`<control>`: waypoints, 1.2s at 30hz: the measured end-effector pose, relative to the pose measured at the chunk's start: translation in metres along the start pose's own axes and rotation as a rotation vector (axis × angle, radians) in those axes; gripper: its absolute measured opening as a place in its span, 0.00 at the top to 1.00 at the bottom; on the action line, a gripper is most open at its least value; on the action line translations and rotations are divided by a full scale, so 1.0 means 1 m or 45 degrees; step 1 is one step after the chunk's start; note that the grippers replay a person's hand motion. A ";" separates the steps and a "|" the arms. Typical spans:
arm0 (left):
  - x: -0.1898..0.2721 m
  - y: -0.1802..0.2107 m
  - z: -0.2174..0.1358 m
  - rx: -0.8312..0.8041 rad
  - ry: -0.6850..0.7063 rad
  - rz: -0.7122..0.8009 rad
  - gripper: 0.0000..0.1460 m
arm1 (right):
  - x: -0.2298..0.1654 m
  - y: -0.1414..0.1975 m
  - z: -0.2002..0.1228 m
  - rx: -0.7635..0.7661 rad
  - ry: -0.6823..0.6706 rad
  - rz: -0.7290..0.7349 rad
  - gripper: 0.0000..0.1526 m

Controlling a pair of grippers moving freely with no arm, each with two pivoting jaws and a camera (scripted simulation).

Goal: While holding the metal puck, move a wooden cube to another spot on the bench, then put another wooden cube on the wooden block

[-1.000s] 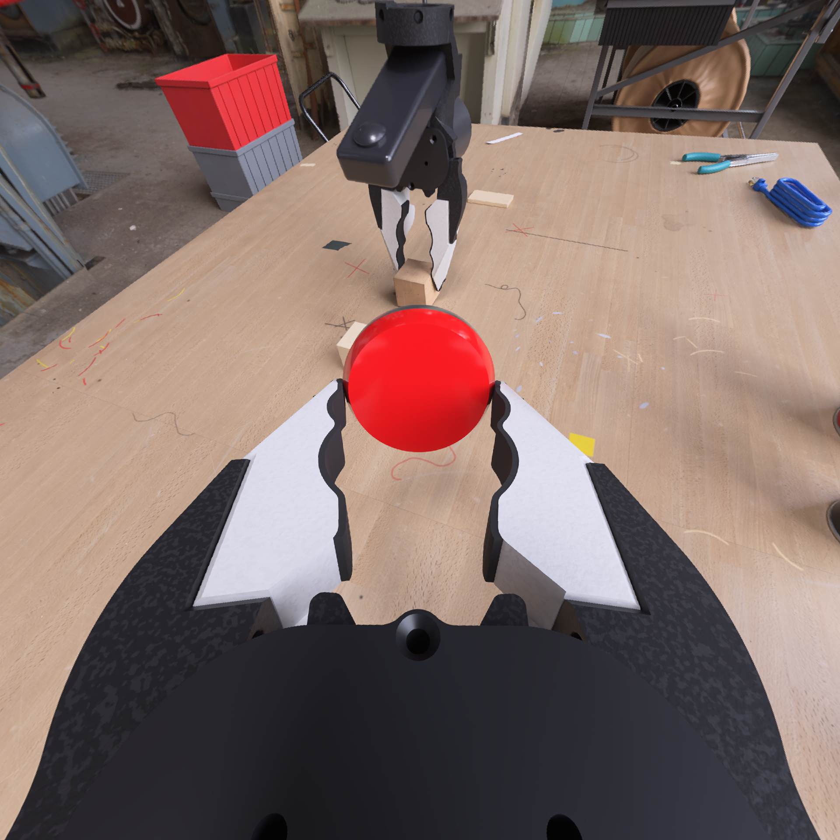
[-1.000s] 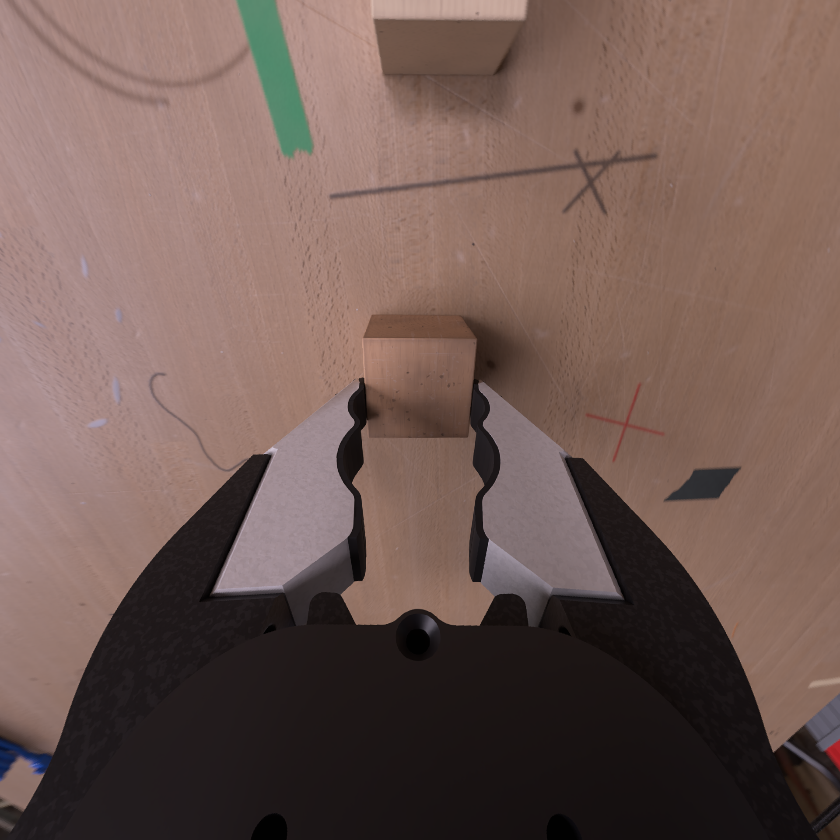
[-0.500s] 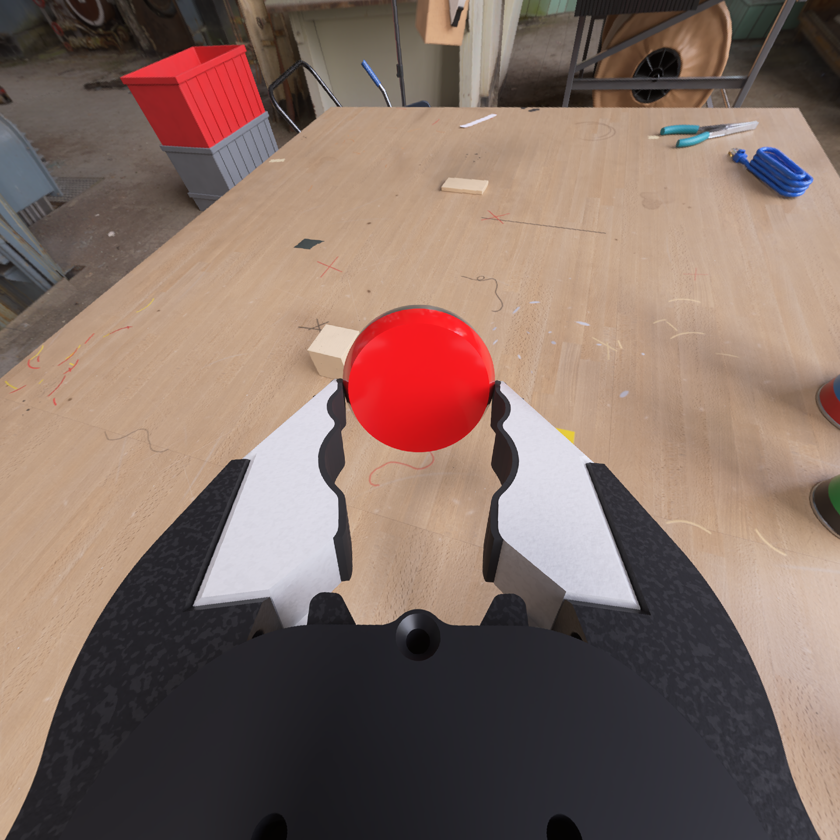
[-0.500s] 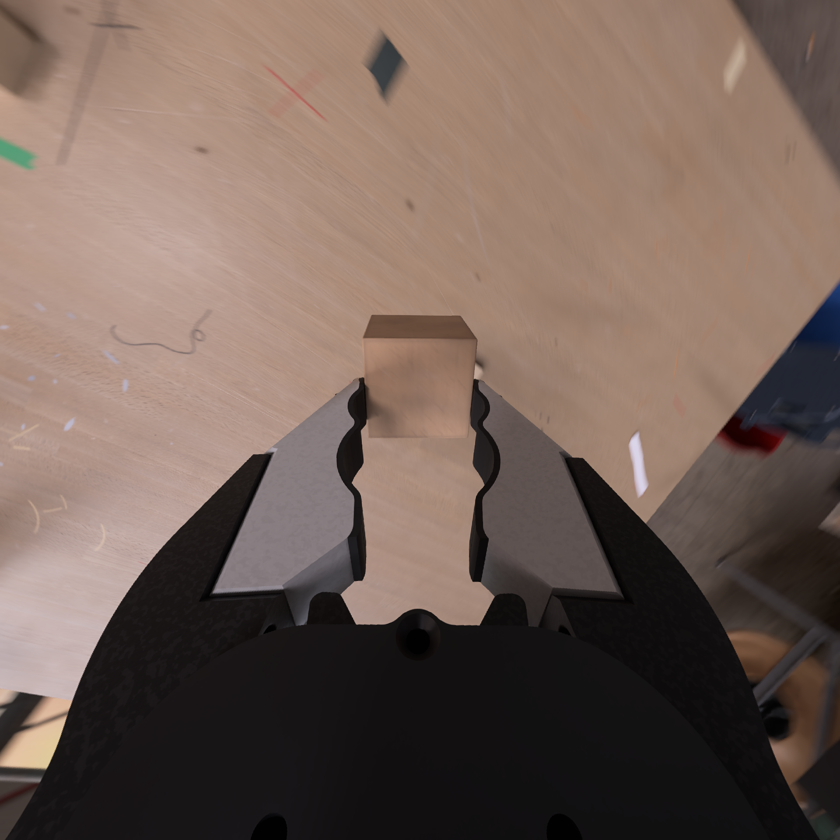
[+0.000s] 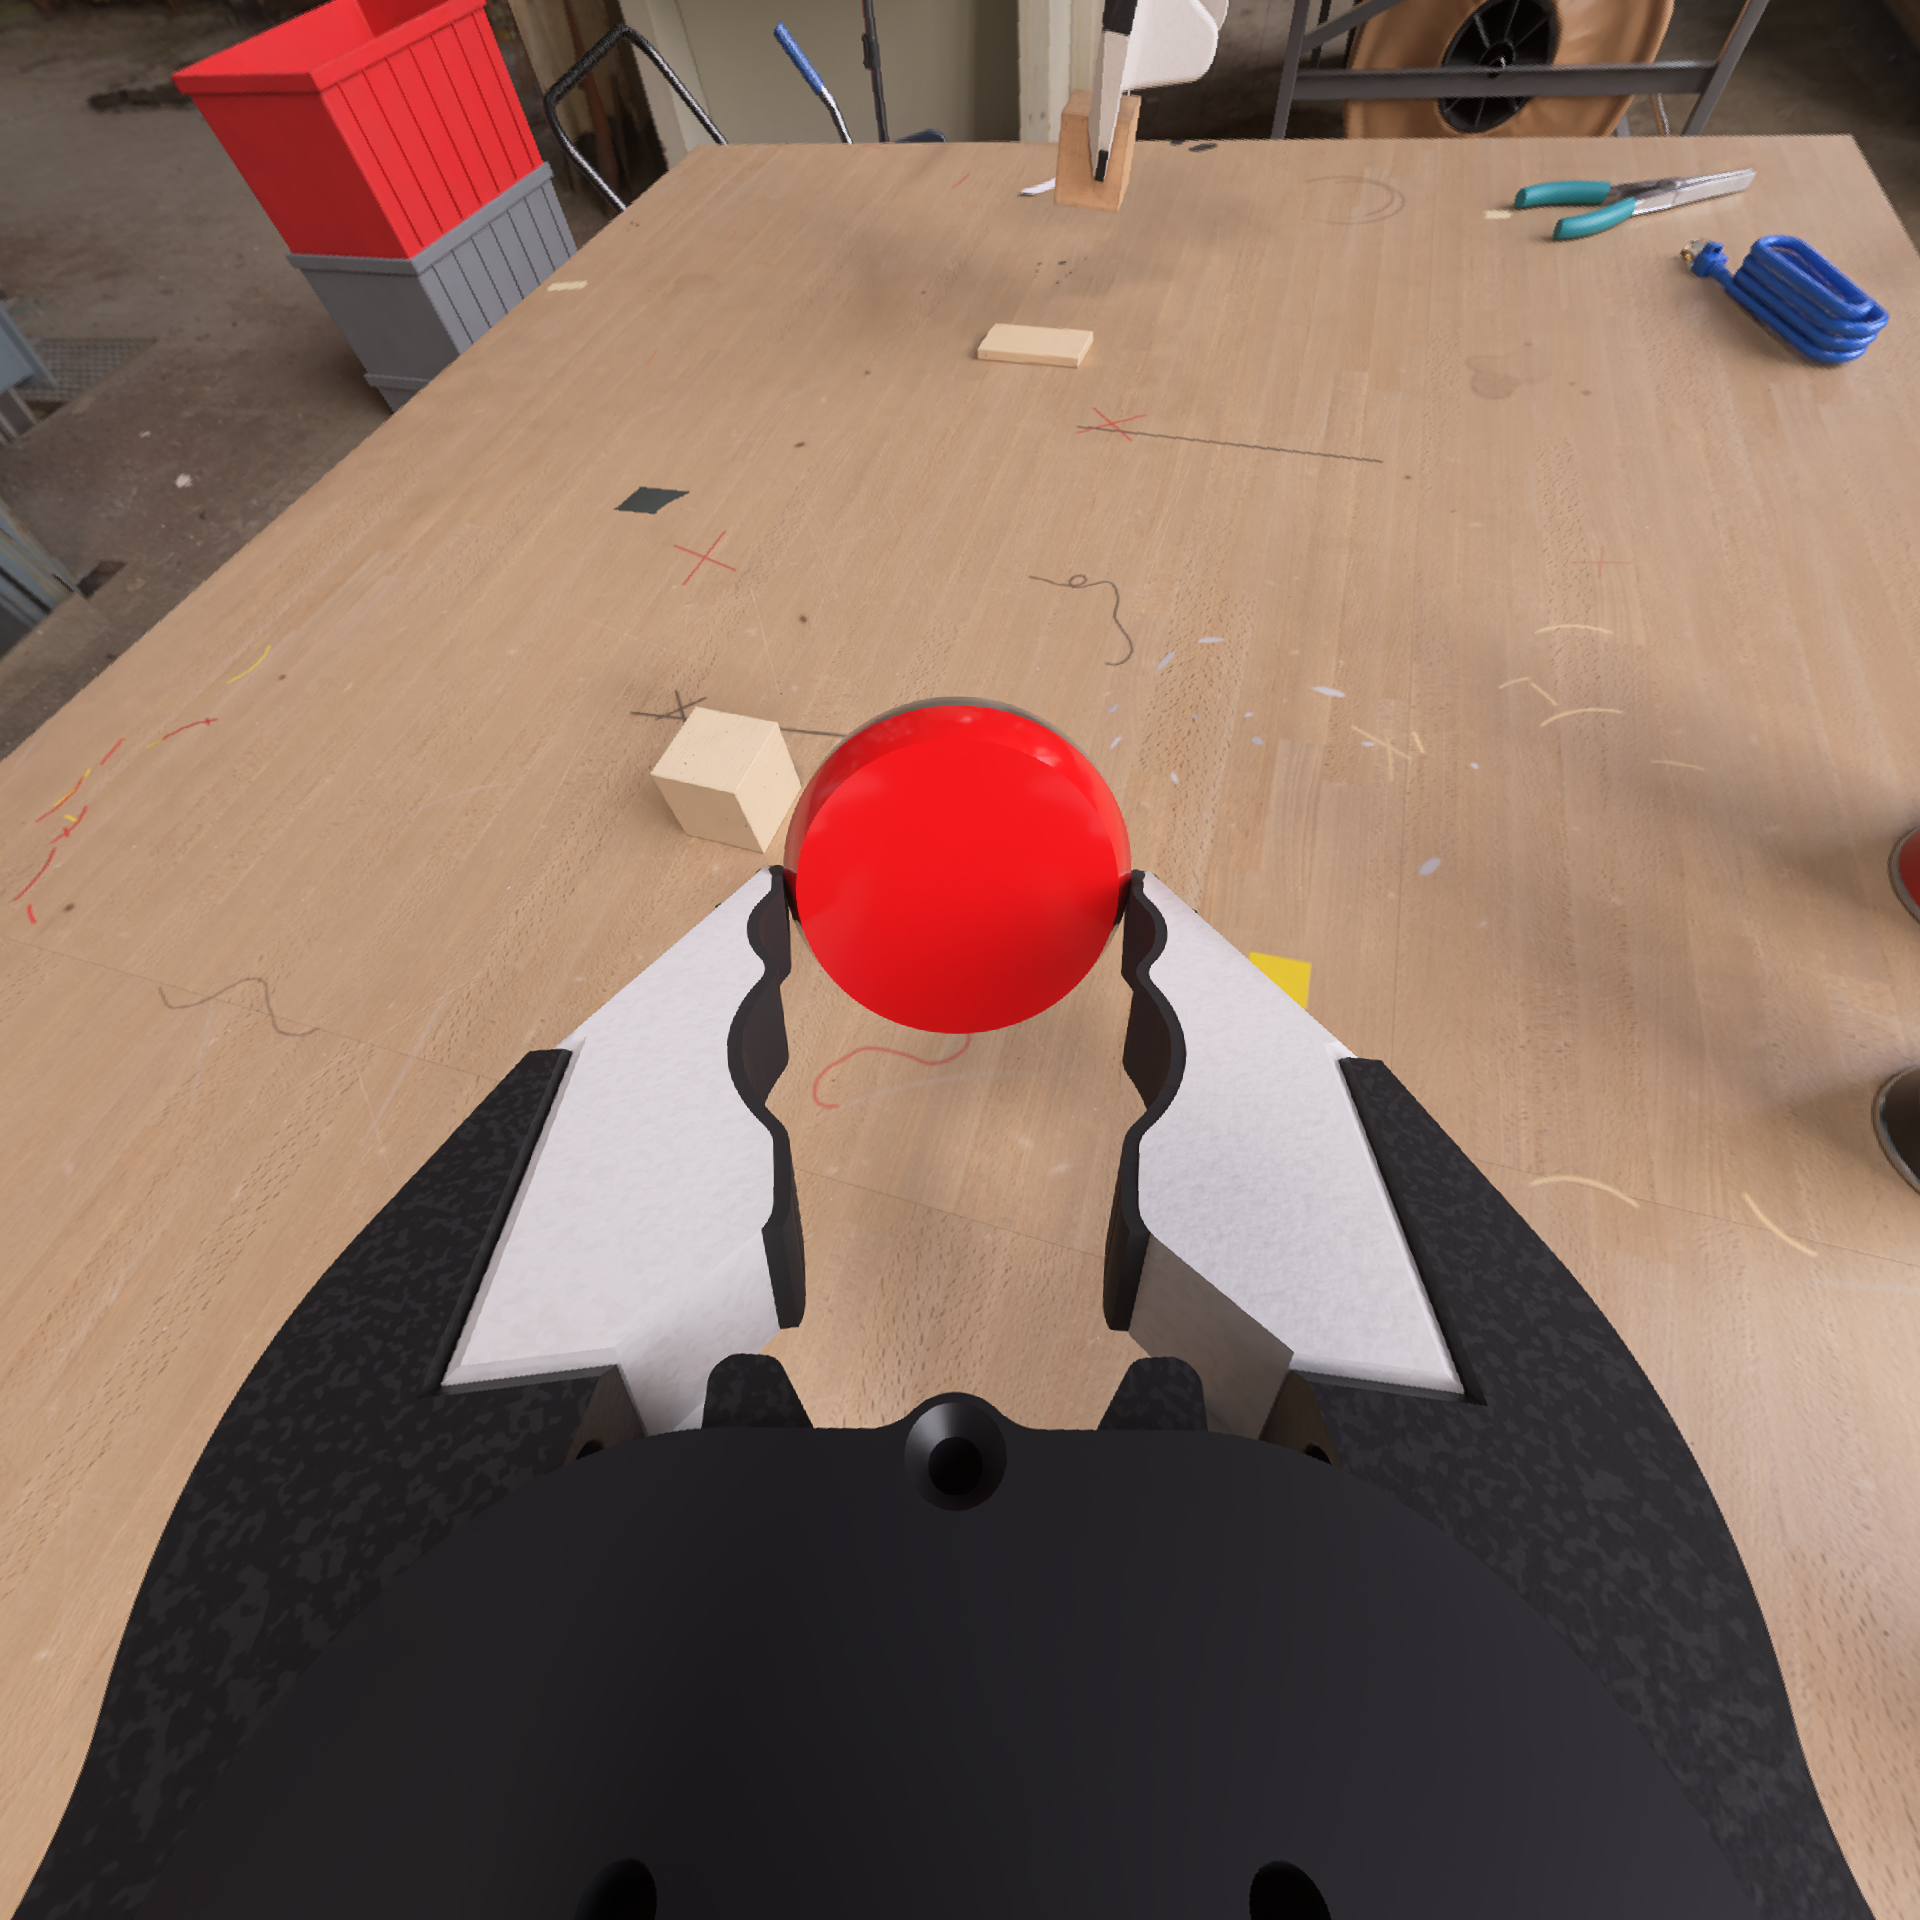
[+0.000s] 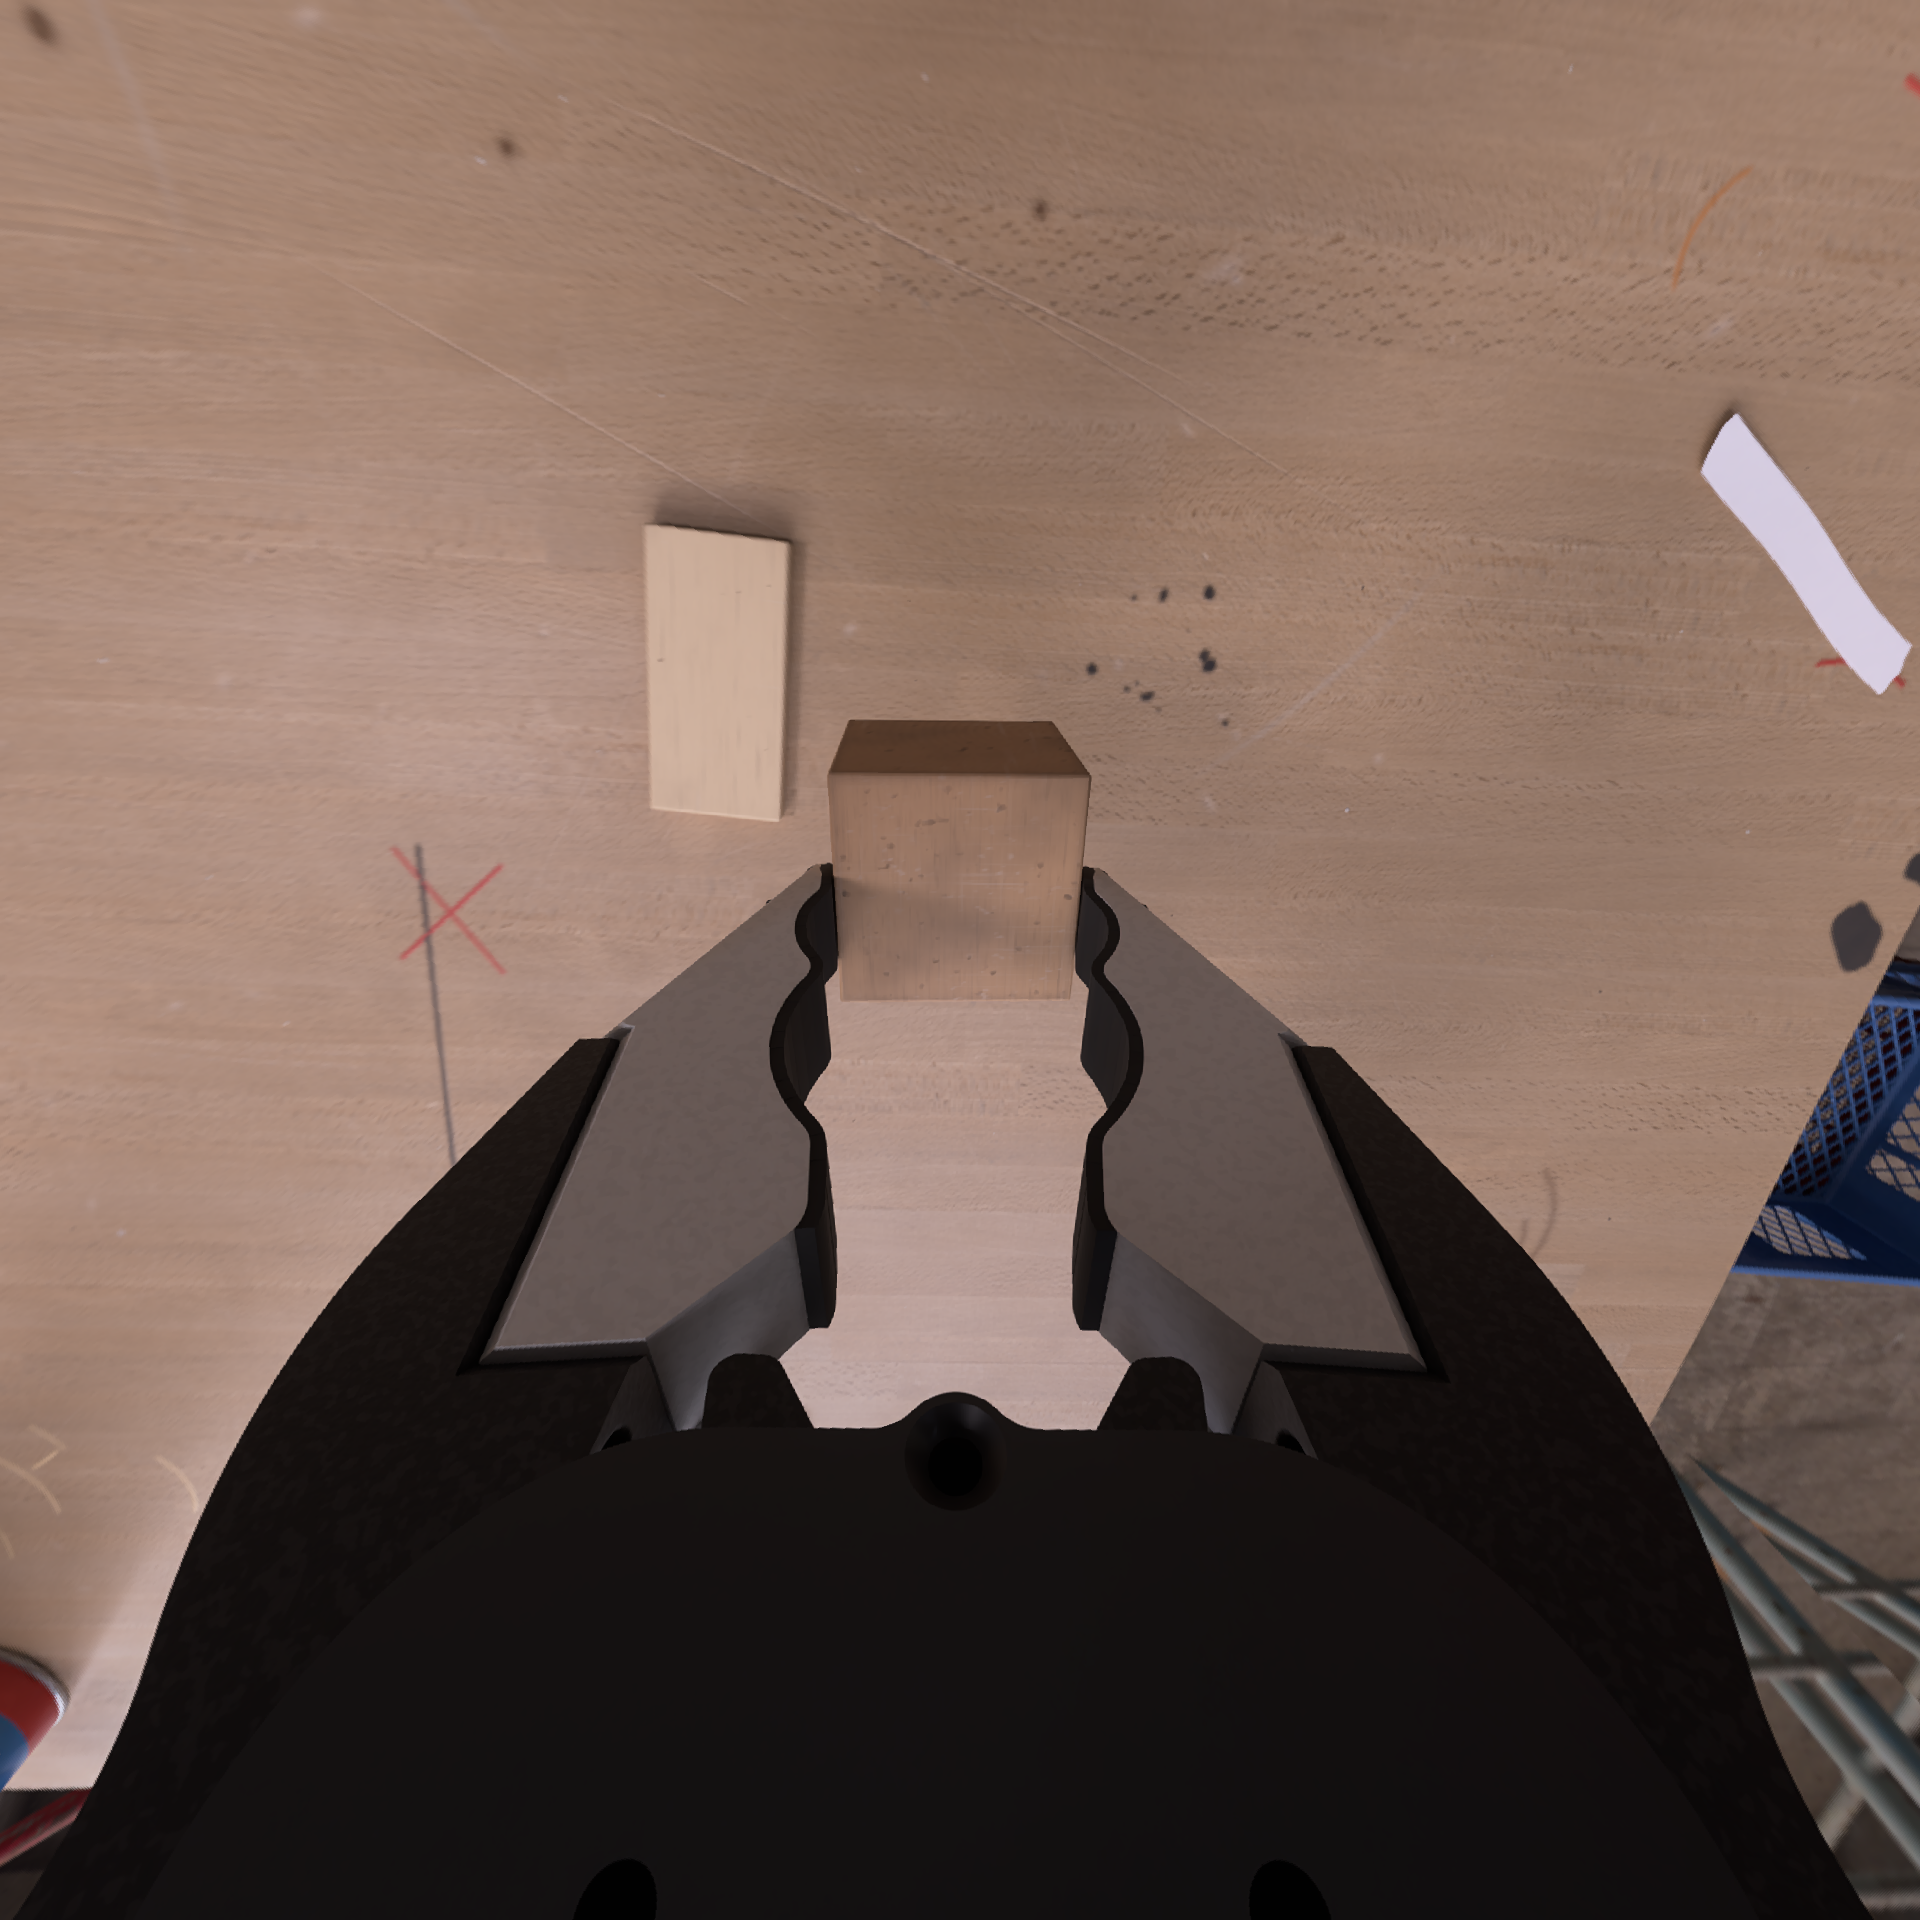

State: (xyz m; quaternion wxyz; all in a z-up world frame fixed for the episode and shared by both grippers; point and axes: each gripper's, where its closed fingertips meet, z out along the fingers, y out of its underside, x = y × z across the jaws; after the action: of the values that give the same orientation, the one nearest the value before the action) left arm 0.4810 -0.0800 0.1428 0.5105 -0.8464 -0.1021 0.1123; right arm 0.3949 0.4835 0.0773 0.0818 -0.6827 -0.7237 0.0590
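Note:
My left gripper (image 5: 956, 894) is shut on the red-topped metal puck (image 5: 956, 873) and holds it above the bench. A pale wooden cube (image 5: 727, 774) rests on the bench just left of and beyond the puck. My right gripper (image 6: 956, 883) is shut on a darker wooden cube (image 6: 956, 862) and holds it above the bench, looking down. It also shows at the far edge in the left wrist view (image 5: 1101, 156), with the cube (image 5: 1081, 156) in its fingers. The flat wooden block (image 6: 717, 670) lies just left of the held cube; it also shows in the left wrist view (image 5: 1034, 343).
Teal pliers (image 5: 1621, 197) and a blue coil (image 5: 1808, 296) lie at the far right. Red and grey bins (image 5: 395, 177) stand off the bench's left edge. A white paper strip (image 6: 1808, 551) lies near the bench edge, with a blue crate (image 6: 1860, 1143) below. Other puck rims (image 5: 1907, 873) show at the right.
My right gripper lifted the darker cube from beside the puck and carried it to the far end of the bench, near the flat block. My left gripper kept hold of the puck.

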 end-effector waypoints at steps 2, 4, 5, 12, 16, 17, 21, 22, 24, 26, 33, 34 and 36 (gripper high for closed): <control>-0.002 0.002 0.002 -0.006 -0.003 -0.004 0.56 | 0.003 0.000 0.011 -0.025 0.016 0.010 0.70; -0.004 0.003 0.002 -0.004 -0.004 -0.011 0.56 | 0.005 -0.001 0.021 -0.039 0.019 0.024 0.70; -0.005 0.003 0.003 -0.002 -0.003 -0.015 0.56 | 0.006 -0.001 0.025 -0.042 0.020 0.033 0.70; -0.008 0.008 0.005 -0.017 0.004 -0.028 0.56 | 0.006 -0.004 0.045 -0.070 0.028 0.094 0.70; -0.009 0.009 0.005 -0.020 0.005 -0.030 0.56 | 0.006 -0.003 0.051 -0.082 0.025 0.097 0.70; -0.009 0.009 0.005 -0.019 0.005 -0.031 0.56 | 0.006 -0.002 0.053 -0.084 0.025 0.100 0.70; -0.008 0.009 0.006 -0.023 0.007 -0.028 0.56 | 0.005 0.000 0.058 -0.091 0.019 0.102 0.70; -0.008 0.009 0.006 -0.024 0.007 -0.027 0.56 | 0.006 -0.001 0.059 -0.082 0.028 0.096 0.70; -0.007 0.009 0.007 -0.025 0.009 -0.025 0.56 | 0.006 -0.002 0.059 -0.061 0.040 0.083 0.70; -0.006 0.009 0.007 -0.028 0.012 -0.023 0.56 | 0.007 -0.001 0.057 -0.066 0.061 0.059 0.60; -0.003 0.003 0.001 -0.005 0.009 -0.010 0.56 | 0.001 0.011 -0.002 -0.057 0.062 0.002 0.37; -0.002 0.002 0.000 -0.002 0.008 -0.008 0.56 | 0.000 0.013 -0.018 -0.053 0.076 -0.007 0.37; -0.001 0.000 -0.004 0.009 0.005 -0.002 0.56 | -0.004 0.013 -0.056 -0.023 0.123 -0.034 0.36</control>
State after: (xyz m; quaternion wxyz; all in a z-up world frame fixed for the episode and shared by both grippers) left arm 0.4813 -0.0832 0.1445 0.5138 -0.8446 -0.1016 0.1106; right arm 0.4192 0.4790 0.1293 0.1111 -0.6758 -0.7284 0.0184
